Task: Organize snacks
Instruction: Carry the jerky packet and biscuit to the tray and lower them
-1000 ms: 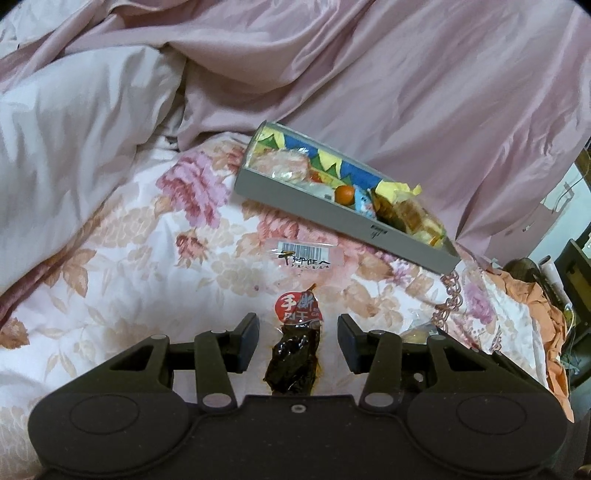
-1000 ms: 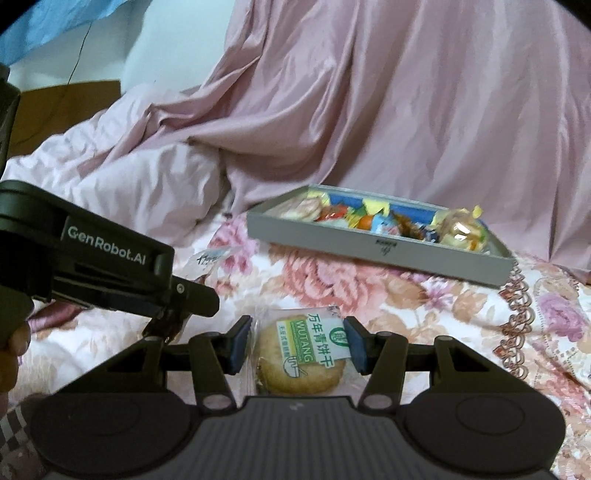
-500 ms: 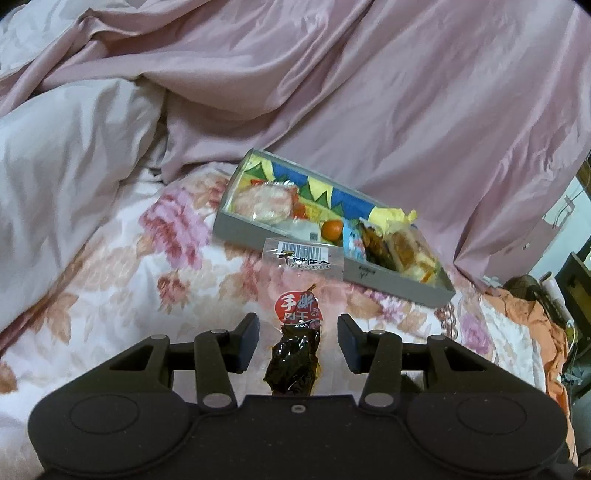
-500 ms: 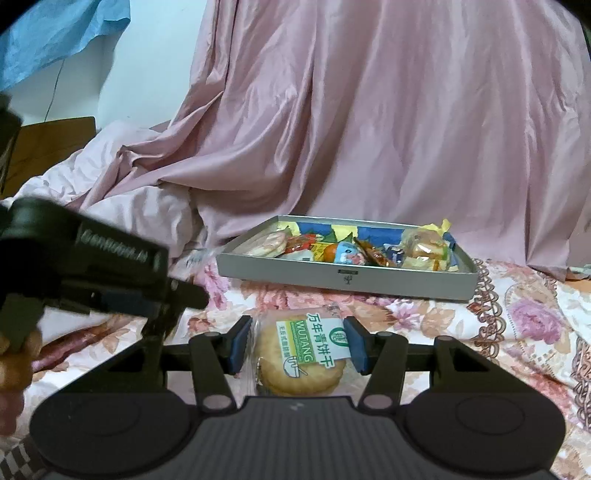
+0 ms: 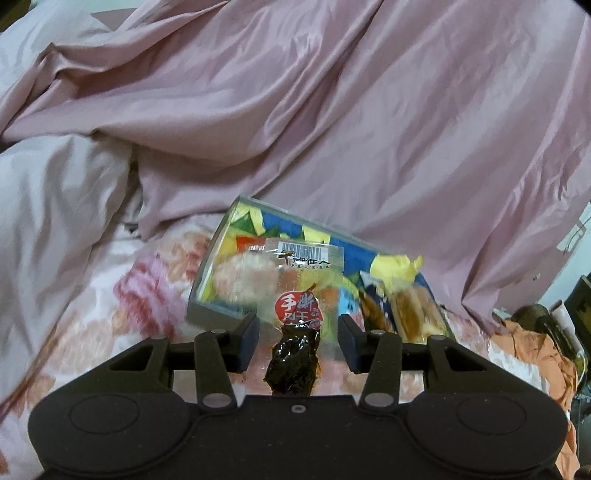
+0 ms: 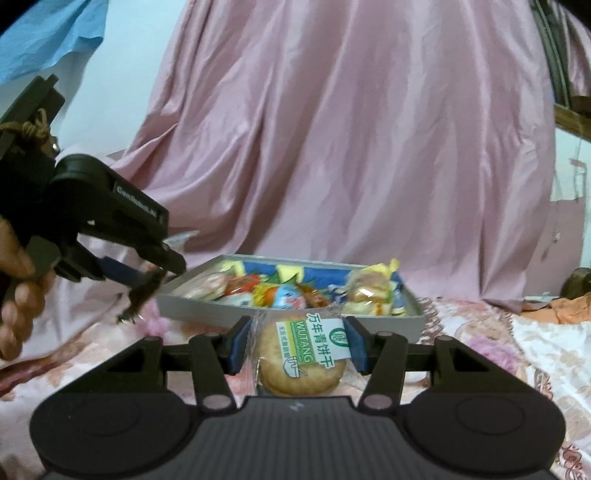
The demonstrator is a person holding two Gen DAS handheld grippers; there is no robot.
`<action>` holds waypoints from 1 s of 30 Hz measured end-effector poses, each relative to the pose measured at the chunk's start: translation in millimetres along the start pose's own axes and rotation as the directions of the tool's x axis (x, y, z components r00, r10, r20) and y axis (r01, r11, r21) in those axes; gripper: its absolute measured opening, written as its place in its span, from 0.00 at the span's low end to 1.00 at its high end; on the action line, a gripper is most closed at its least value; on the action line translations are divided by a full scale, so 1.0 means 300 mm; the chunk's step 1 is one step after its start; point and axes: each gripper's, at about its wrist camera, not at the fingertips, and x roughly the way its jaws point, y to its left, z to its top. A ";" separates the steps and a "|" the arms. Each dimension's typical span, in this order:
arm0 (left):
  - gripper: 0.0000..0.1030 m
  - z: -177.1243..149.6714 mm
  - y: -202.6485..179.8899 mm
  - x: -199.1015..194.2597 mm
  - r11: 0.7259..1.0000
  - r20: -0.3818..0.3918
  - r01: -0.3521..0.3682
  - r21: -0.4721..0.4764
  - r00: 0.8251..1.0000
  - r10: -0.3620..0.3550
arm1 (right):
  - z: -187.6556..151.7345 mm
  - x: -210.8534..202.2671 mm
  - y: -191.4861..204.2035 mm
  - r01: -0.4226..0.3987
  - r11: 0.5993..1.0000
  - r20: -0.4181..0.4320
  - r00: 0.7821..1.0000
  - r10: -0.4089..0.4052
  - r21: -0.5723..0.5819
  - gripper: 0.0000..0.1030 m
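Above the flowered bed (image 6: 480,332), the left hand-held gripper (image 5: 297,341) grips a dark snack packet (image 5: 295,354) near the grey snack tray (image 6: 295,315); the right hand-held gripper (image 6: 297,345) clamps a wrapped biscuit (image 6: 301,358).

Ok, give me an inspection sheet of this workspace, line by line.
Surface: floral bedspread, rumpled pink sheet behind.
Job's things: grey box already holding mixed wrapped snacks; dark dried-meat packet; round biscuit packet.
Clutter: orange cloth at the bed's edge.
Grippers: left gripper holds the dark packet over the box's near wall; right gripper shut on the biscuit packet, short of the box.
Cables: nothing seen.
Surroundings: pale wall, blue cloth hanging top left.
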 end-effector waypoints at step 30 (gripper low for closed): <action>0.47 0.160 -0.081 0.389 0.998 0.123 -0.045 0.044 0.992 0.040 | -0.025 0.499 0.007 -0.006 0.999 0.189 0.982 0.000 0.033 0.57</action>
